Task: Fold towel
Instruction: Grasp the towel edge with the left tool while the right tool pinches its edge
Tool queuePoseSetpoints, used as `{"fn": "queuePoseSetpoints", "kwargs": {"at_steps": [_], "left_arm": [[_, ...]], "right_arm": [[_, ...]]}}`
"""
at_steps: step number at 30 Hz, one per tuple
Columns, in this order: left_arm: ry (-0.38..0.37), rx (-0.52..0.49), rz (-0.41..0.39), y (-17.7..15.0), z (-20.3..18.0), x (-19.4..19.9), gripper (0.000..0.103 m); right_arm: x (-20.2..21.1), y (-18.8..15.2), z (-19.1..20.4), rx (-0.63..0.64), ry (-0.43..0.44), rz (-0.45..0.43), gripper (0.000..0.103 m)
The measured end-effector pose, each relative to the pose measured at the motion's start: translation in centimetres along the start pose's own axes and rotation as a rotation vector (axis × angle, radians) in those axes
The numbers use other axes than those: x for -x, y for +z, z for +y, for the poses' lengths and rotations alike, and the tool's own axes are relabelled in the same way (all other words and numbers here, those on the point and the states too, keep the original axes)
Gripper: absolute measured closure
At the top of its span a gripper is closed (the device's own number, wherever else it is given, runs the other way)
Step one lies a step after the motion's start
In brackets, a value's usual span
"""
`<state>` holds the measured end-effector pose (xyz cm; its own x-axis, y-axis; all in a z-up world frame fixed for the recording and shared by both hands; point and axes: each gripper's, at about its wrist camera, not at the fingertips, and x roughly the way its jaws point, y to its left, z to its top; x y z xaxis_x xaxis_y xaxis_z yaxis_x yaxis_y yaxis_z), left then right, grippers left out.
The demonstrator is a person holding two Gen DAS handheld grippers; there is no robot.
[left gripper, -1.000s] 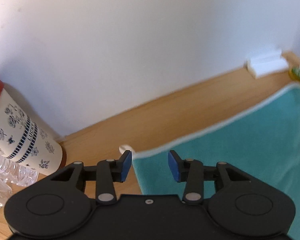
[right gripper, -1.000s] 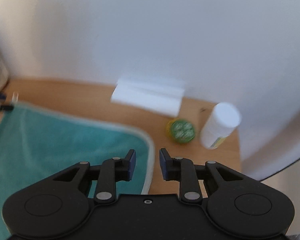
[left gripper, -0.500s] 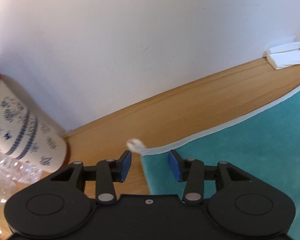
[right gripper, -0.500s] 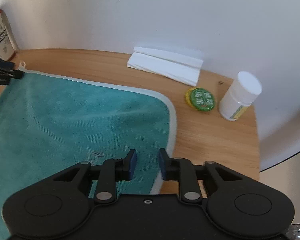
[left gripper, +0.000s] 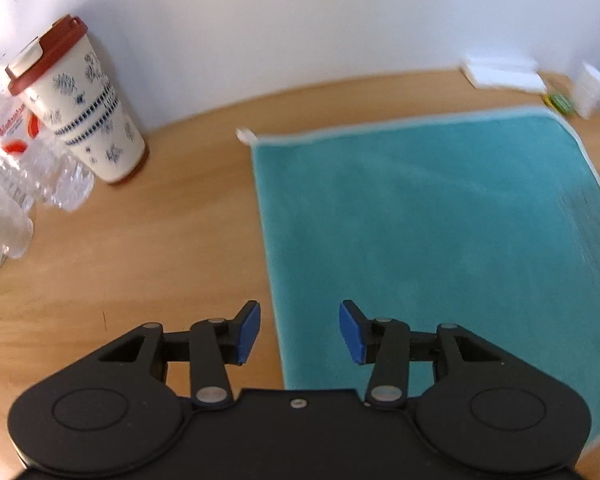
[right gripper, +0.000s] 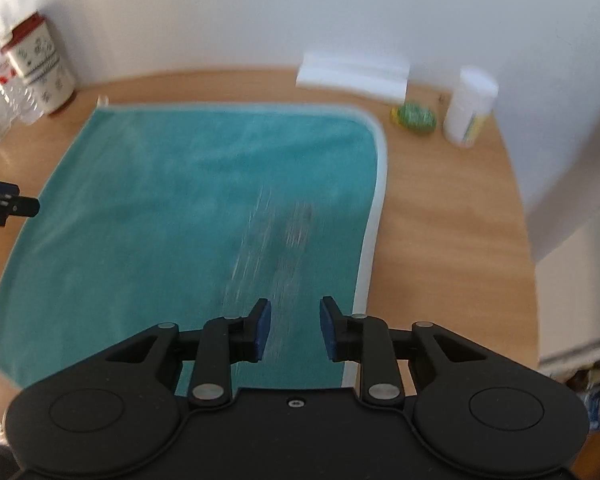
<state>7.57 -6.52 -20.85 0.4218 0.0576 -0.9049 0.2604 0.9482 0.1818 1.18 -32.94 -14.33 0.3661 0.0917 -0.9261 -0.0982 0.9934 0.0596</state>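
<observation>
The left tool (left gripper: 299, 330) sits over the towel's left edge with its blue pads spread wide and nothing between them, one pad above bare wood and the other above the cloth. The right tool (right gripper: 293, 329) is open too, a bit narrower, empty, over the towel just inside its right border. The teal towel (right gripper: 204, 200) lies spread flat on the wooden counter (left gripper: 140, 248), pale trim all round, with a little white loop (left gripper: 244, 134) sticking out at the far left corner. The picture's pretty blurry, so the streaks on the cloth near the right tool can't be made out. Off to the left of the towel there's a crinkly clear plastic bottle (left gripper: 8, 184), and just behind it a patterned cup with a red lid (left gripper: 84, 108) against the wall. At the far right corner sit a small green round tin (right gripper: 414, 118), a white bottle (right gripper: 470, 108) beside it, and a white folded thing (right gripper: 354, 74) along the wall.
</observation>
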Motion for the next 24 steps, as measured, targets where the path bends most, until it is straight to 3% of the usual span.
{"fn": "queuePoseSetpoints", "kwargs": {"at_steps": [11,14,16,19,22,24], "left_arm": [[0.034,0.004,0.024,-2.8,-0.4,0.1,0.057],[-0.016,0.051,0.034,-3.3,0.3,1.7,0.056],[-0.024,0.07,0.074,-4.3,0.7,2.4,0.056],[-0.05,0.086,0.122,-5.8,1.2,2.7,0.056],[-0.068,0.101,0.17,-7.2,1.3,2.6,0.047],[-0.089,0.107,0.157,-8.0,1.4,2.7,0.042]], "right_arm": [[0.2,-1.4,0.1,0.039,-0.036,-0.008,0.072],[2.5,-2.5,-0.2,0.051,-0.038,-0.045,0.071],[3.4,-3.6,-0.9,0.002,-0.021,-0.003,0.058],[4.2,-5.6,-2.1,-0.059,0.006,0.051,0.058],[4.3,-7.3,-2.5,-0.114,0.023,0.089,0.058],[4.2,-8.3,-2.8,-0.166,0.042,0.115,0.058]]}}
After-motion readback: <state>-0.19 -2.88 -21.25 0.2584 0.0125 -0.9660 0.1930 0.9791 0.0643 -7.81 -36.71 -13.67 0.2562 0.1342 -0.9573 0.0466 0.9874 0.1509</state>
